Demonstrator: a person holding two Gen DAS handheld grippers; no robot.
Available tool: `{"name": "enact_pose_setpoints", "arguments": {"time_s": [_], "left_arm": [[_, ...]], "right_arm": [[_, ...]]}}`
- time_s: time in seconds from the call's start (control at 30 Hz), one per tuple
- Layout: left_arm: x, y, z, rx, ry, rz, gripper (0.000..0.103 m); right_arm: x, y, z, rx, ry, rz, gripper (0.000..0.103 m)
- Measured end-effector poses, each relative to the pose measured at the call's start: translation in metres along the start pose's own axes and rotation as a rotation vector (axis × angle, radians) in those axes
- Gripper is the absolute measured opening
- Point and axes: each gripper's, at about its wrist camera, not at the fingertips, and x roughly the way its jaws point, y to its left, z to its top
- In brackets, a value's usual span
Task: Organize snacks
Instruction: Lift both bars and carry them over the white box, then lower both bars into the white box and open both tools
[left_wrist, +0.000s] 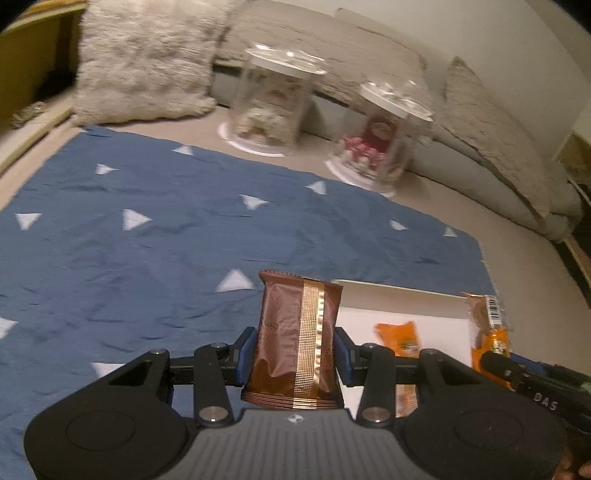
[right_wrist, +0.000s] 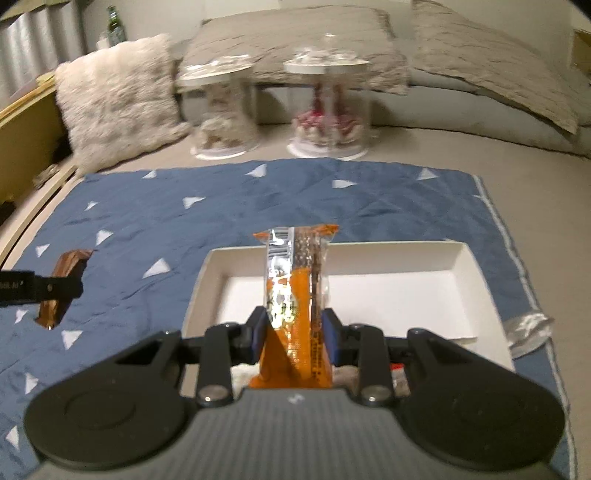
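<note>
We hold one snack in each claw above the blue cloth on the bed. The left claw pinches a brown foil snack packet at its lower half. The right claw pinches an orange-and-clear snack bar over the white tray. Both wrappers look light, soft and slippery, likely to crumple; we judge a mid-body side grip safest. An orange packet lies in the tray. Two clear jars stand far.
</note>
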Motion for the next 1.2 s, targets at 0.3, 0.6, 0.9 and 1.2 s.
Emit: {"name": "enact_pose_setpoints", "arguments": {"time_s": [0.3,0.6,0.9,1.2], "left_arm": [[0.043,-0.048,-0.004,0.015,0.045,-0.082,0.045],[0.079,-0.069,-0.010,-0.031,0.077,-0.165,0.045],[0.117,-0.102,-0.024,-0.106,0.086,-0.351,0.045],[0.148,-0.120,-0.043,-0.159,0.149,-0.422,0.045]], "right_arm": [[0.019,-0.046,0.003,0.032,-0.059,-0.051,0.037],[0.052,-0.088,-0.002,0.042,-0.088,-0.104,0.037],[0.080,-0.107,-0.012,0.023,-0.072,-0.130,0.038],[0.093,-0.110,-0.020,-0.031,-0.026,-0.094,0.039]]}}
